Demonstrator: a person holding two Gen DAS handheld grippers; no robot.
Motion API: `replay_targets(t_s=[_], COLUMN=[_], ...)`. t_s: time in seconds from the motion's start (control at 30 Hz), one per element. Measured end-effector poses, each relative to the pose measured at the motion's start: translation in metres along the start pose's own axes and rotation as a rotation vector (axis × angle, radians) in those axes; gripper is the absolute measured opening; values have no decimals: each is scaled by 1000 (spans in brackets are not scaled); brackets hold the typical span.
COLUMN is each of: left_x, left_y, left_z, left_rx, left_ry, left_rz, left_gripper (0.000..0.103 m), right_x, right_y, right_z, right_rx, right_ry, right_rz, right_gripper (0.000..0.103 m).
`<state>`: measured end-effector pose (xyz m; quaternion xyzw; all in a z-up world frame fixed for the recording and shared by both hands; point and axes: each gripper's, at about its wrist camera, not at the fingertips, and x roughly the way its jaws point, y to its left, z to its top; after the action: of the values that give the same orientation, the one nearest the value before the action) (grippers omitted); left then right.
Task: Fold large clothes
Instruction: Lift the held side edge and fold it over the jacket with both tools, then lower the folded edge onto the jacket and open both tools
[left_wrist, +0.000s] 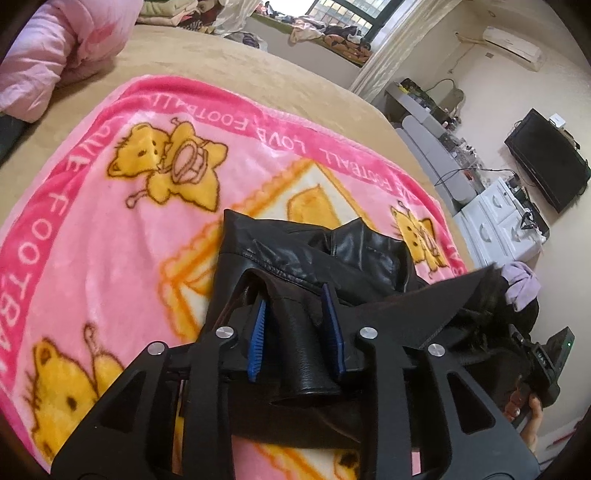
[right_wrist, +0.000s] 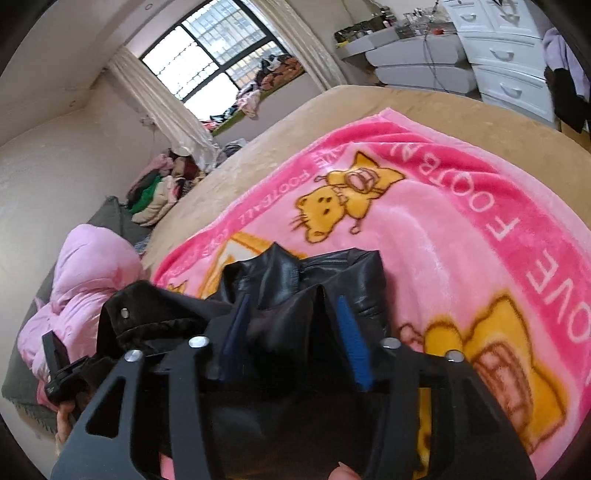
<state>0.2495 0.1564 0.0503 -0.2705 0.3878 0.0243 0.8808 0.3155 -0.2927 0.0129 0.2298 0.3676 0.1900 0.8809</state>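
Pink cartoon blanket spread over the bed, and the black leather jacket lies bunched at its near edge. Left gripper and right gripper each pinch a fold of it, looks like mid-fold; next, carry both folds across together and lay them flat.

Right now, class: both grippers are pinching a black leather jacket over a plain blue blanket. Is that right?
Not quite. Both wrist views show the blanket is pink with yellow cartoon cats, not plain blue. The left gripper and right gripper do pinch the black leather jacket.
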Motion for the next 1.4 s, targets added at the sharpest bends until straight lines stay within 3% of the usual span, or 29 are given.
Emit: replay_targets(t_s=[0.23, 0.43, 0.6, 0.77, 0.83, 0.87, 0.9, 0.93, 1.0, 1.2, 1.3, 1.4], left_x=[-3, 7, 41, 69, 74, 75, 78, 80, 78, 22, 22, 41], left_y=[4, 12, 15, 14, 13, 11, 11, 11, 8, -12, -28, -32], left_z=[8, 4, -4, 2, 6, 7, 8, 7, 6, 26, 39, 47], left_rx=[4, 82, 185, 238, 243, 238, 226, 199, 208, 194, 240, 247], left_ry=[-58, -65, -4, 18, 3, -7, -4, 4, -13, -180, -225, -205], left_rz=[14, 132, 234, 297, 297, 290, 264, 232, 252, 155, 196, 226], left_gripper=[51, 53, 53, 53, 51, 44, 17, 11, 7, 5, 5, 4], right_x=[10, 29, 65, 103, 112, 116, 116, 116, 107, 45, 41, 56], right_y=[-2, 10, 26, 28, 27, 28, 29, 30, 27, 17, 14, 8], right_z=[1, -9, -15, -9, -7, -7, -7, -7, -4, 30, 45, 48], right_rx=[-43, -214, -396, -462, -483, -500, -509, -509, -477, -288, -255, -242], right_ry=[0, 25, 65, 101, 102, 100, 93, 87, 57, -97, -141, -137], right_rz=[-53, -149, -237, -330, -348, -377, -397, -397, -365, -158, -151, -180], right_gripper=[64, 73, 73, 72, 45, 40, 32, 23, 14, 12, 12, 12])
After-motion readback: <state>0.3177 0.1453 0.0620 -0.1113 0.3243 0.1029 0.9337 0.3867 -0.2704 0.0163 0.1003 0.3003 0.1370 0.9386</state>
